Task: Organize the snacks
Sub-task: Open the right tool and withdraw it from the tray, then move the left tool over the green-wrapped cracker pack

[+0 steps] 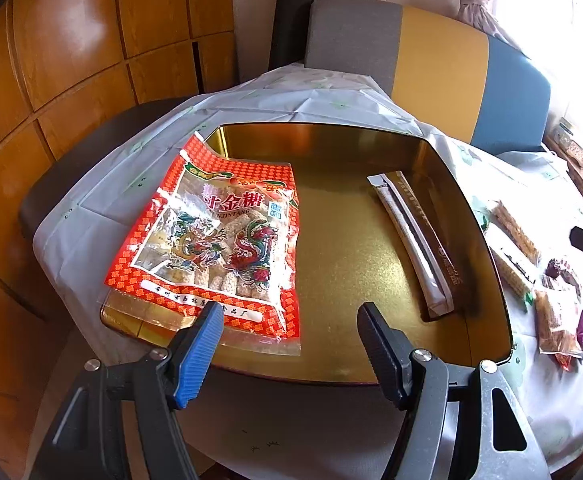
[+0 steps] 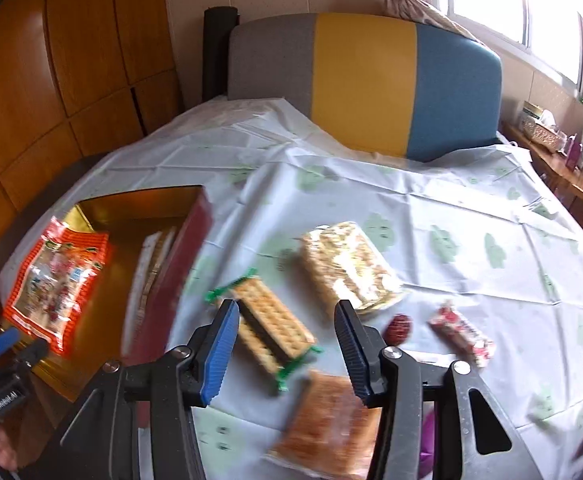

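A gold-lined tin (image 1: 471,216) sits on the white cloth. In it, a red bag of sesame sweets (image 1: 211,240) lies at the left, its edge over the rim, and a long stick pack (image 1: 411,240) rests against the right wall. My left gripper (image 1: 289,308) hangs open over the tin's near edge, holding nothing. My right gripper (image 2: 286,305) is open above a cracker pack with green ends (image 2: 271,320), not touching it. Around it lie a pale snack pack (image 2: 347,264), an orange-brown pack (image 2: 331,424), a red-and-white bar (image 2: 461,334) and a dark red sweet (image 2: 399,328).
The tin's red outer wall (image 2: 195,248) stands left of the loose snacks. A grey, yellow and blue chair back (image 2: 371,80) rises behind the table. Wooden cabinets (image 1: 71,60) line the left; a sideboard (image 2: 563,168) with small items runs along the right under the window.
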`<state>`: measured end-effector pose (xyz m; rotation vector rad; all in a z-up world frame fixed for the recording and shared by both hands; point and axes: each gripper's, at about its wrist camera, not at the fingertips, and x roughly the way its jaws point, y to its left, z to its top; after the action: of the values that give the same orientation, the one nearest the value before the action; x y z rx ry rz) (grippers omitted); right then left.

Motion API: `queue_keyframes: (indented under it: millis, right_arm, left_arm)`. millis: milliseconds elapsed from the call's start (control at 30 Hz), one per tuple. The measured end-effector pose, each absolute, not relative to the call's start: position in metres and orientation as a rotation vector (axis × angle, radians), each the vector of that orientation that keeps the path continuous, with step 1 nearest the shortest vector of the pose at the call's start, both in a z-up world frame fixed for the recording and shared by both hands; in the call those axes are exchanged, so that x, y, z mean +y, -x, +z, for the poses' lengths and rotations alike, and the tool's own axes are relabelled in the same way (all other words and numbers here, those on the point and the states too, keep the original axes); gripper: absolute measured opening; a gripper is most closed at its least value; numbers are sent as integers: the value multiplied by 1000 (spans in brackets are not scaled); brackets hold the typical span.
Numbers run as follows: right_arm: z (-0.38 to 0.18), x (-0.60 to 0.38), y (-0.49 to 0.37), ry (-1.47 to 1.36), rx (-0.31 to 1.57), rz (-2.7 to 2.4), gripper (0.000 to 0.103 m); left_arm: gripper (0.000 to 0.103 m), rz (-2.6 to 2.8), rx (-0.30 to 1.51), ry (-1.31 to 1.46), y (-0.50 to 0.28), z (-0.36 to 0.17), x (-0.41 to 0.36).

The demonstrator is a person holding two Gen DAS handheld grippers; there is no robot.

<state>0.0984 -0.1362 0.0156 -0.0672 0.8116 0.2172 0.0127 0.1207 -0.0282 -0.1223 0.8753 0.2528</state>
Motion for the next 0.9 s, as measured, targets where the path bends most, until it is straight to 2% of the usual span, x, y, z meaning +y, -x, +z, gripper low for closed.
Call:
queue_keyframes:
  millis: [467, 700, 900]
  right_arm:
    - [27, -251, -120, 110, 818, 38, 53]
    - [3, -305, -138, -73, 919, -45, 53]
    - [4, -310, -138, -140, 928, -22, 53]
  left_arm:
    - [70, 236, 878, 62, -13, -26, 104]
    - [70, 209, 873, 14, -16, -19, 87]
    - [70, 157, 881, -19, -21, -15, 67]
